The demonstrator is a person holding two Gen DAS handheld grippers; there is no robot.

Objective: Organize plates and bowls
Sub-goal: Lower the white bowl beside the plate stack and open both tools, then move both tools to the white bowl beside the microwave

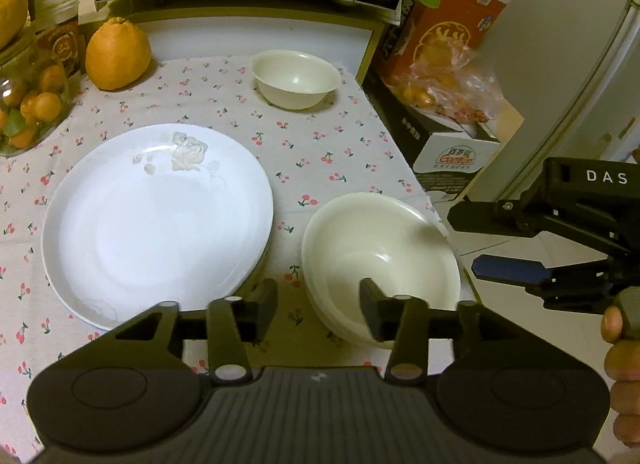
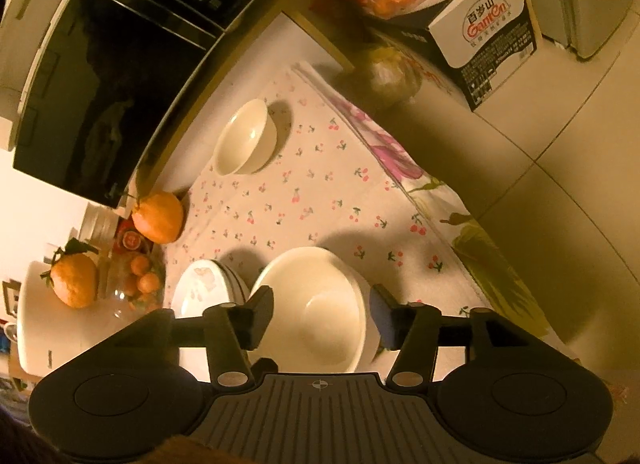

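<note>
**Both claws open over stacked bowls**

Left wrist: left claw [image 1: 318,314] open, empty; white round plate stack [image 1: 158,219] at 9 o'clock, cream nested bowls [image 1: 380,260] at 3, small cream bowl [image 1: 295,79] at 12 on cherry-print worktop [image 1: 320,151].

Right wrist: right claw [image 2: 320,318] open astride nested bowls [image 2: 316,308], not touching.
</note>
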